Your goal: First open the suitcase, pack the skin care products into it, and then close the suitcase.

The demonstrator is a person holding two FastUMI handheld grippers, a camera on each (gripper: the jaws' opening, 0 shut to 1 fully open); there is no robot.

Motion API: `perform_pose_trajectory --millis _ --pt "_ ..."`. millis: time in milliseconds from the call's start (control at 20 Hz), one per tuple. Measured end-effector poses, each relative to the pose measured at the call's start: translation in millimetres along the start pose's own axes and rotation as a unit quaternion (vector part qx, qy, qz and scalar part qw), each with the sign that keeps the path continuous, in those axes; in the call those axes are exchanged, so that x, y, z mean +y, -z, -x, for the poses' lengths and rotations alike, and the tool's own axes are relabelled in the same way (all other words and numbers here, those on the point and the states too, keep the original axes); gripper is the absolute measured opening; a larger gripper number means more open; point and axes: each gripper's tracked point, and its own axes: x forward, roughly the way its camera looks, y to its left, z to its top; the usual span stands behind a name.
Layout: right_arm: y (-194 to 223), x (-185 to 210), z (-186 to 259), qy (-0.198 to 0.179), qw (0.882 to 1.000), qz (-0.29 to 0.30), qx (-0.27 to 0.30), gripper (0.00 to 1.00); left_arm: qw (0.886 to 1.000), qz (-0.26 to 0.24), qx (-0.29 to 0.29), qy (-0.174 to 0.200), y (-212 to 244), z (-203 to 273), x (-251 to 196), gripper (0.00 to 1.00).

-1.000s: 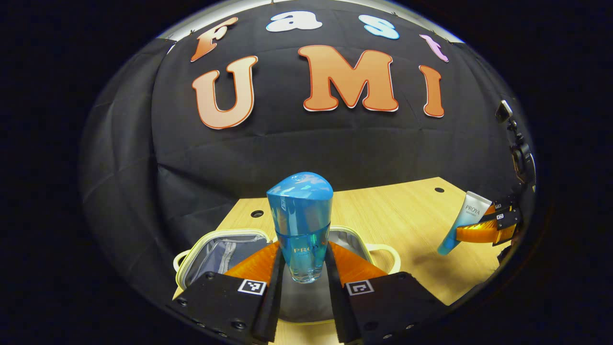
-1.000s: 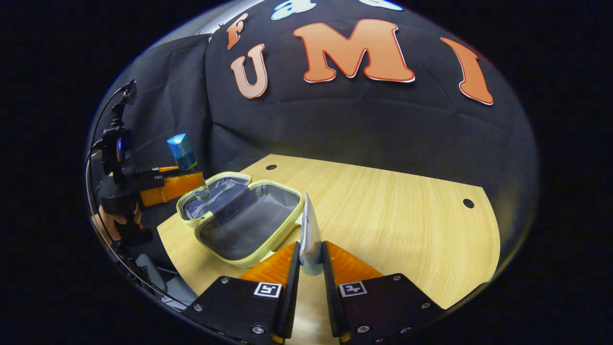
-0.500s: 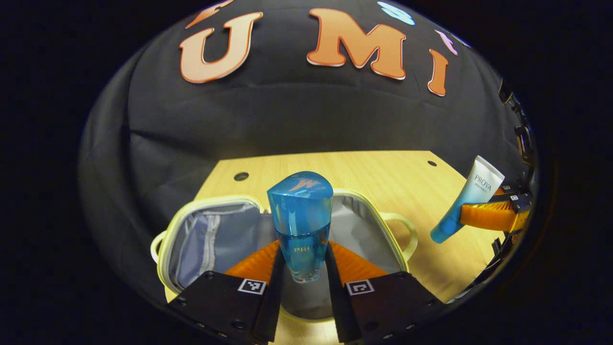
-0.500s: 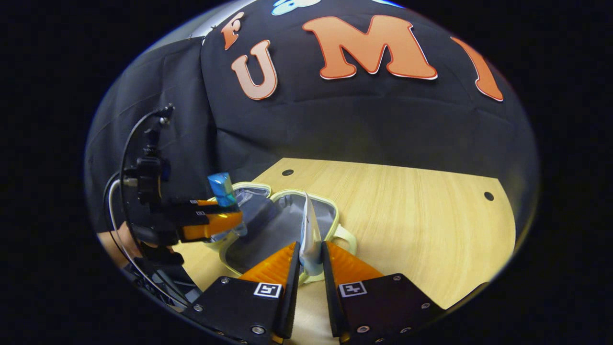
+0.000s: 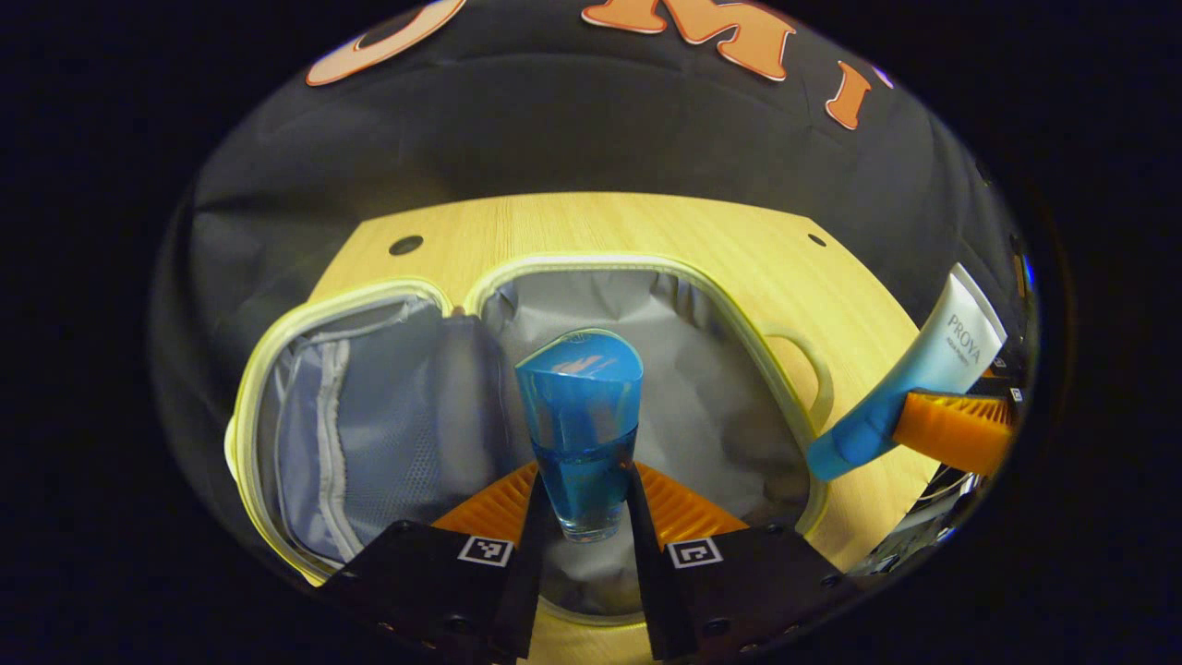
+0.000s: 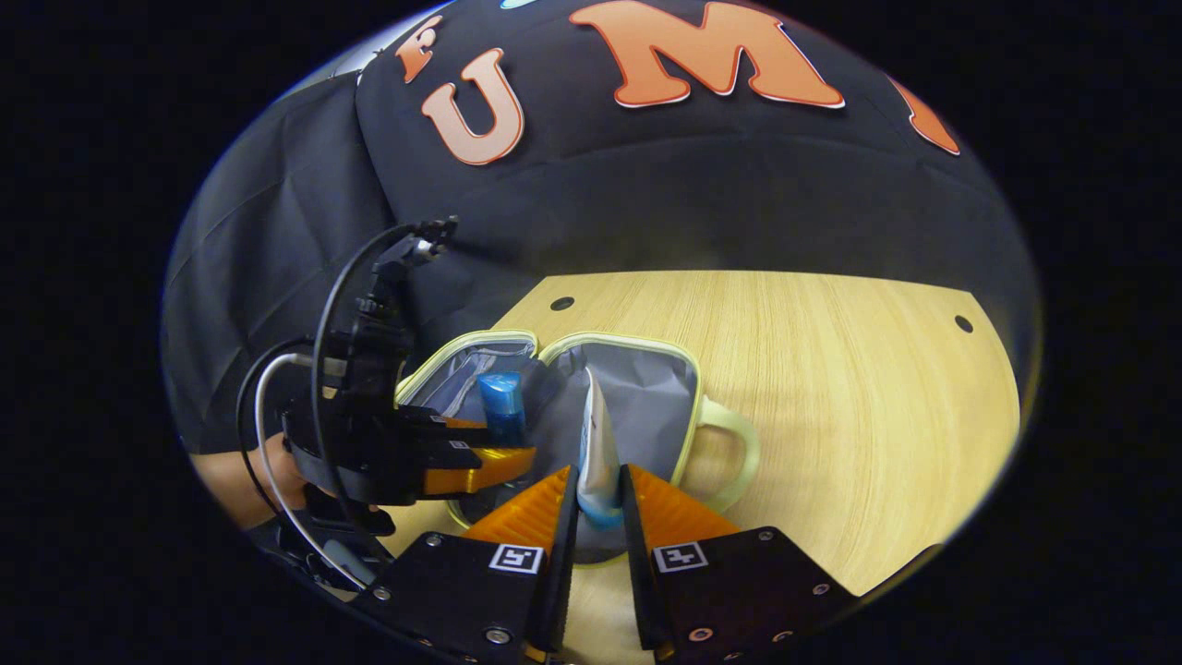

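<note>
A small pale-yellow suitcase (image 5: 277,332) lies open on the wooden table, its grey lining showing in both halves. My left gripper (image 5: 584,517) is shut on a blue bottle (image 5: 580,416), held upright over the suitcase's right half. My right gripper (image 6: 598,517) is shut on a white and blue tube (image 6: 597,443), held over the near rim of the suitcase (image 6: 688,369). In the left gripper view the tube (image 5: 914,379) hangs at the right by the suitcase's handle. In the right gripper view the left gripper (image 6: 480,466) holds the bottle (image 6: 503,406) over the case.
The wooden table (image 6: 831,388) stretches free to the right of the suitcase, with small round holes near its far edge. A hand (image 6: 235,471) holds the left gripper at the table's left edge, with a cable looping above it.
Both grippers have come in toward the suitcase and lowered. The bottle is now over the right half's lining, and the tube has moved from beside the case to its near rim.
</note>
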Motion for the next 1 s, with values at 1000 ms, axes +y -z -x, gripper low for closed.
perform_pose_trajectory --millis 1000 --pt "38 -21 -88 0.029 0.989 -0.076 0.125 0.30 0.992 -0.021 -0.089 -0.084 -60 23 45 0.69"
